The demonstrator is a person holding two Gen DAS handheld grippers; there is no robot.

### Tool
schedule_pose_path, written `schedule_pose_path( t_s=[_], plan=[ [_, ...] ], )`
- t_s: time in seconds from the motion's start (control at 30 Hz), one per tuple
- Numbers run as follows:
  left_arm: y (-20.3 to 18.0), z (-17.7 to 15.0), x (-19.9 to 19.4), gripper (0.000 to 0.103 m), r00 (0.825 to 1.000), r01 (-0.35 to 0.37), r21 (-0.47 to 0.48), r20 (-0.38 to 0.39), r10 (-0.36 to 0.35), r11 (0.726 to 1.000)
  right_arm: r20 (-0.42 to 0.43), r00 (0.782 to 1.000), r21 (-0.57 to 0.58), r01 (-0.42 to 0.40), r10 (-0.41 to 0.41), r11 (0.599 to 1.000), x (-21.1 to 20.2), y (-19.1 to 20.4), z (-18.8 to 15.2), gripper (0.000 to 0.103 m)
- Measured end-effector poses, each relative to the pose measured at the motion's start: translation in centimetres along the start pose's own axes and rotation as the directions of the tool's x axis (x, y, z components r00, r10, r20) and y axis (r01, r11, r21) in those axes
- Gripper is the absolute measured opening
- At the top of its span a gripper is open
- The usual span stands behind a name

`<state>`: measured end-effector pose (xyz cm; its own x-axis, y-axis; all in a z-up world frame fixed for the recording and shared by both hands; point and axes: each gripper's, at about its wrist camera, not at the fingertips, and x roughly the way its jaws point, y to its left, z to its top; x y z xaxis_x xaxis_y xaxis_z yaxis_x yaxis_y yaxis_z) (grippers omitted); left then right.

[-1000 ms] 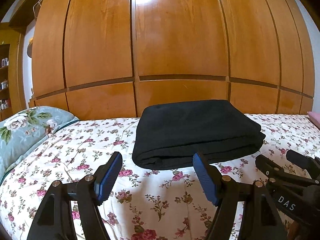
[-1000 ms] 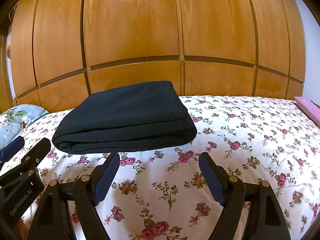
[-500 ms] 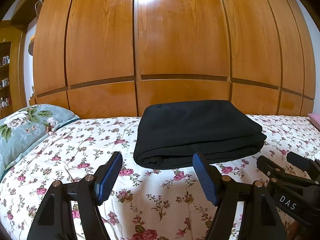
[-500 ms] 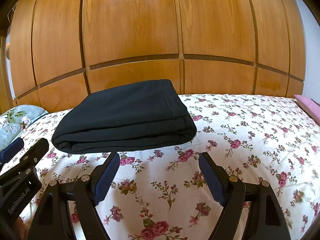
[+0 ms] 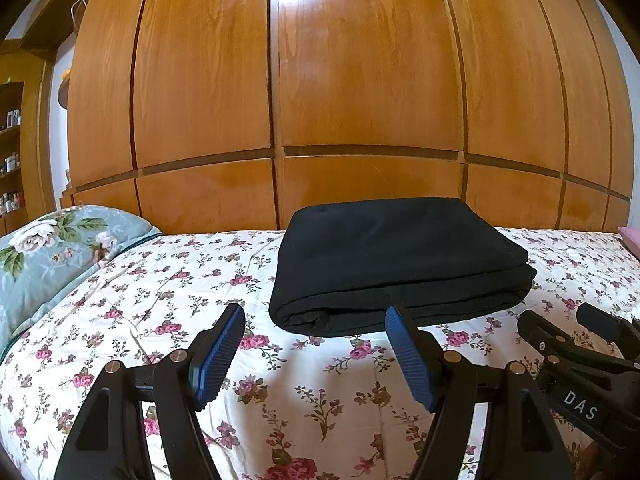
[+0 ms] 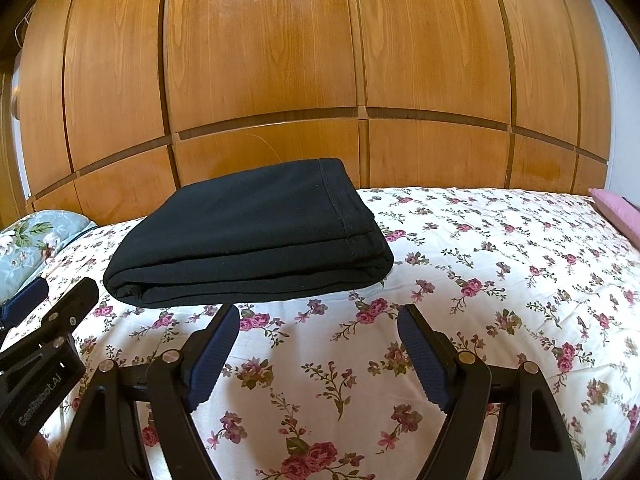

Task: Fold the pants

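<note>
Black pants (image 5: 400, 264) sit on the bed (image 5: 160, 280) as a tight stacked rectangle, several layers thick, rounded fold edge facing me. In the left wrist view they're at about 1 o'clock from my left gripper (image 5: 316, 352); in the right wrist view they're at 11 o'clock from my right gripper (image 6: 318, 350). So the bundle lies between my two tools, ahead of both.

Left gripper: fingers spread apart, nothing between them, its right pad overlapping the near fold edge in view, contact unclear. Right gripper: fingers also spread apart, empty, hanging over bare floral sheet just short of the bundle. Each gripper shows at the edge of the other's view, side by side.

Judgement: folding looks finished, layers squared and hem seam lined up along the right side. Both grippers held clear and wide so nothing drags the stack out of shape.

Floral pillow (image 5: 48, 248) at 10 o'clock, pink item (image 6: 616, 212) at 2 o'clock at the bed edge, wooden wardrobe (image 6: 320, 60) behind. Neither close to the pants.
</note>
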<state>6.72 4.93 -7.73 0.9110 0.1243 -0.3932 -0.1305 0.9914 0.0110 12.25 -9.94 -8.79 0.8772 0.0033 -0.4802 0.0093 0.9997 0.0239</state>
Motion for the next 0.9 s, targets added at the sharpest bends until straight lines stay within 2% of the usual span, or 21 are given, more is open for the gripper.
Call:
schedule_pose_path(
  t_s=[0.9],
  plan=[
    [0.07,-0.12,0.67,0.074,1.0,0.0,0.008,-0.027,0.0,1.0,-0.014,1.0,0.008,-0.005,0.005,1.0,0.35,-0.08,-0.11,0.081]
  ],
)
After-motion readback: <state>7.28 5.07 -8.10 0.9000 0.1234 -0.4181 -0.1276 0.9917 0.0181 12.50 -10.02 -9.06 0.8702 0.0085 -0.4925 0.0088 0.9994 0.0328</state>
